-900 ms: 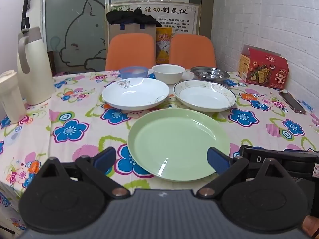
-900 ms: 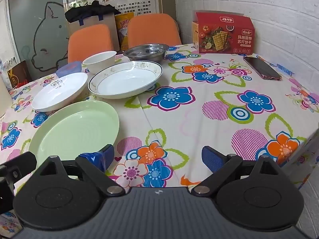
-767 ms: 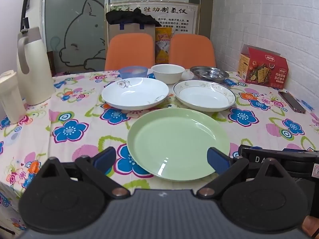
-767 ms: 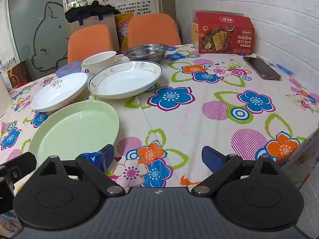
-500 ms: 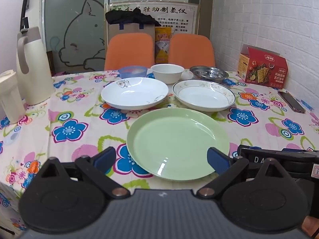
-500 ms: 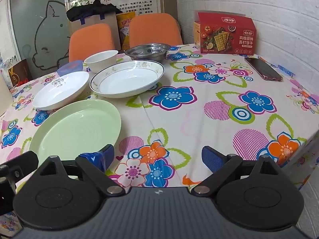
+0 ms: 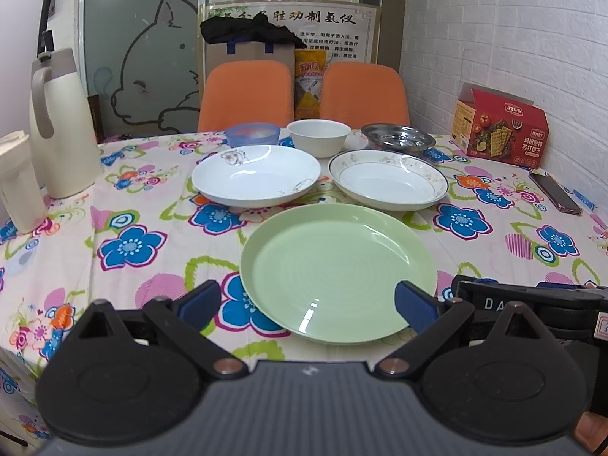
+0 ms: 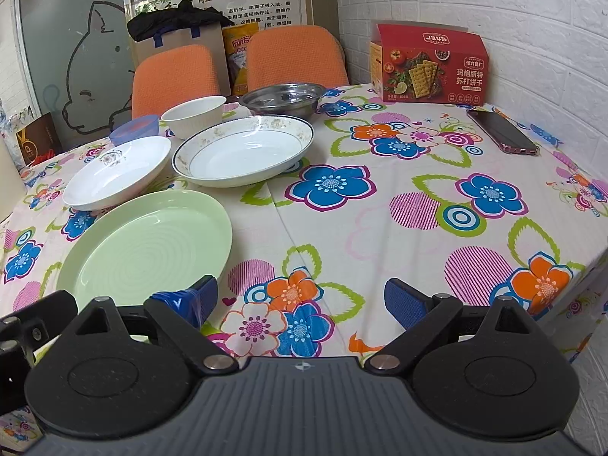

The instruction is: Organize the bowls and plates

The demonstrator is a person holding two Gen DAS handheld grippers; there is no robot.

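A green plate (image 7: 338, 269) lies nearest on the flowered tablecloth, also in the right wrist view (image 8: 148, 243). Behind it sit a white deep plate (image 7: 256, 178) (image 8: 117, 171) and a gold-rimmed deep plate (image 7: 387, 178) (image 8: 243, 150). Further back are a blue bowl (image 7: 252, 133), a white bowl (image 7: 318, 137) (image 8: 193, 116) and a steel bowl (image 7: 397, 137) (image 8: 283, 98). My left gripper (image 7: 307, 304) is open and empty over the green plate's near edge. My right gripper (image 8: 300, 300) is open and empty to the right of that plate.
A cream thermos jug (image 7: 60, 121) and a cream container (image 7: 17, 182) stand at the left. A red cracker box (image 8: 429, 66) and a phone (image 8: 501, 131) lie at the right by the brick wall. Two orange chairs (image 7: 247, 95) stand behind the table.
Both grippers have drifted very slightly; the plates and bowls have not moved. Both stay open.
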